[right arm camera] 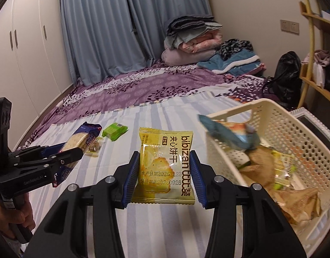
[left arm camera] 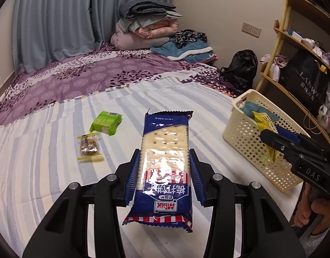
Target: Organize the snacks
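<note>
Left wrist view, left to right: on the striped bed sheet (left arm camera: 57,150) lie a small clear-wrapped snack bar (left arm camera: 89,147) with yellow ends and, just beyond it, a green packet (left arm camera: 106,122). At centre the left gripper (left arm camera: 164,172) is clamped on a long blue soda-cracker pack (left arm camera: 162,167) — its blue pads press the pack's two long sides, and the pack sticks out forward, lifted clear of the sheet. Further right stands a cream perforated basket (left arm camera: 246,137) near the bed's edge, with the other gripper beside it.

Right wrist view, left to right: the left gripper shows again with the cracker pack, a hand (right arm camera: 16,215) on its handle; past it sit the two loose snacks. In the middle the right gripper (right arm camera: 165,176) pinches a yellow biscuit packet (right arm camera: 165,163) by its side edges — held above the sheet, just left of the basket, which already holds several wrapped snacks (right arm camera: 272,172).
</note>
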Demonstrator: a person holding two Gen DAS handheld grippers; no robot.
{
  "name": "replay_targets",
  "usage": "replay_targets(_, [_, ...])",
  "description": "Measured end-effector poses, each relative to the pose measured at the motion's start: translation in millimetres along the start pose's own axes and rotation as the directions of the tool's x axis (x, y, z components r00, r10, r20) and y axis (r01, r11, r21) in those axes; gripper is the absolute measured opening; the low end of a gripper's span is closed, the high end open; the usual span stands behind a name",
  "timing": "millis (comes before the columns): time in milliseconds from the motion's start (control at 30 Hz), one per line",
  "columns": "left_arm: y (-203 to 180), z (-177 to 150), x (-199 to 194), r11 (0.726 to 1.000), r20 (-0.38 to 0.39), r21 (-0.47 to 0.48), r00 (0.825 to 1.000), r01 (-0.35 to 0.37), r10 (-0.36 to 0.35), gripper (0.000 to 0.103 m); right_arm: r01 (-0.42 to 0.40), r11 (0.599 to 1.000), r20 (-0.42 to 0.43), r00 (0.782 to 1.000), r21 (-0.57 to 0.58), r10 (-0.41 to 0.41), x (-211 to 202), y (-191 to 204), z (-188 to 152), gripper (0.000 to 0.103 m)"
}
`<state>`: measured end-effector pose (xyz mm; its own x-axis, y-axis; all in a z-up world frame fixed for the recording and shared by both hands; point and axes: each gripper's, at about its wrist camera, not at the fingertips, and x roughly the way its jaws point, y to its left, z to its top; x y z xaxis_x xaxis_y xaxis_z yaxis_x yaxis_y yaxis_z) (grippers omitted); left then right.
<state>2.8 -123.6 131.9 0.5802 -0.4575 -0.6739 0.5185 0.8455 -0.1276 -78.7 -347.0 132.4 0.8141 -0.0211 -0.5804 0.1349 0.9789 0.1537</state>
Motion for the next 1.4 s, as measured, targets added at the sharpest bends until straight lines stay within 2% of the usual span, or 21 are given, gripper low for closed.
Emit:
replay_targets(200, [-26, 4, -3, 0.999, 0.002, 0.043, 1.000, 0.030, -0.030, 0.045, 0.086, 0.996, 0.041, 0.995, 0.037, -0.087, -30, -40, -8, 0.046])
replay_targets(500, [-62, 11, 4, 0.993, -0.007, 0.103, 0.998, 0.060, -0.060, 0.045, 0.216, 0.967, 0.022, 0.975, 0.135, -0.220, -47, -106, -21, 0.047])
replay_targets(533, [-66, 12, 5, 0.992, -0.008, 0.113, 0.998, 0.064, -0.063, 0.045, 0.234, 0.960, 0.009, 0.971, 0.152, -0.238, -46, -114, -23, 0.055])
replay_targets(567, [-70, 14, 6, 0.990, -0.010, 0.121, 0.998, 0.067, -0.066, 0.045, 0.252, 0.952, 0.006, 0.966, 0.173, -0.257, -46, -121, -25, 0.072])
replay_targets(633, [-79, 17, 9, 0.988, -0.013, 0.137, 0.997, 0.074, -0.073, 0.045, 0.272, 0.939, 0.013, 0.960, 0.210, -0.281, -50, -132, -30, 0.083])
replay_targets(833, [-105, 28, 21, 0.979, -0.024, 0.179, 0.995, 0.099, -0.096, 0.045, 0.260, 0.943, 0.025, 0.962, 0.207, -0.271, -50, -141, -32, 0.083])
replay_targets(1233, [-166, 58, 48, 0.948, -0.026, 0.279, 0.988, 0.154, -0.153, 0.045, 0.228, 0.954, 0.047, 0.969, 0.197, -0.242, -48, -131, -34, 0.083])
replay_targets(1400, [-167, 51, 58, 0.951, -0.059, 0.264, 0.987, 0.159, -0.148, 0.045, 0.210, 0.955, 0.064, 0.972, 0.211, -0.228, -51, -133, -35, 0.083])
